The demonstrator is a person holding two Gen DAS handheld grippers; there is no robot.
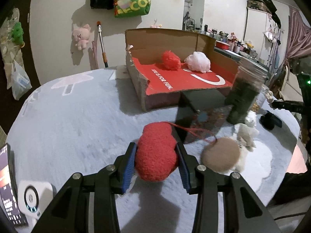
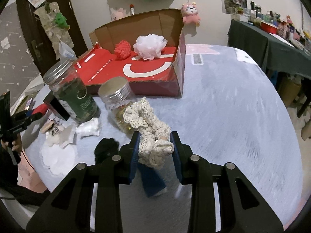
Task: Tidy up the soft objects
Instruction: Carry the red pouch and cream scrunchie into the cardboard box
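Left wrist view showed the left gripper (image 1: 156, 158) with its fingers (image 1: 129, 165) closed partway onto a red plush piece (image 1: 155, 153), squeezing it from both sides above the grey desk (image 1: 77, 120). A thin red string ran from it to a tan round pad (image 1: 220, 155) lying just beside it, on the side away from the cardboard box (image 1: 165, 36). The box stood open beyond the plush, and already held a red pom-pom (image 1: 171, 59) and a pale pink puff (image 1: 198, 61).

Right wrist view showed the right gripper (image 2: 155, 145) with its fingers (image 2: 135, 151) narrowed onto a cream crocheted piece (image 2: 149, 130), held clear of the desk, near the box's front edge. Two jars (image 2: 72, 95) stood between it and the box.

Both hands seemed to be at the carrying step, each with one soft item picked up and neither yet in the box. The next move likely called for bringing each piece over the box's low front wall, clear of the jars, and opening the fingers above its red floor. The string could drag the tan pad along.
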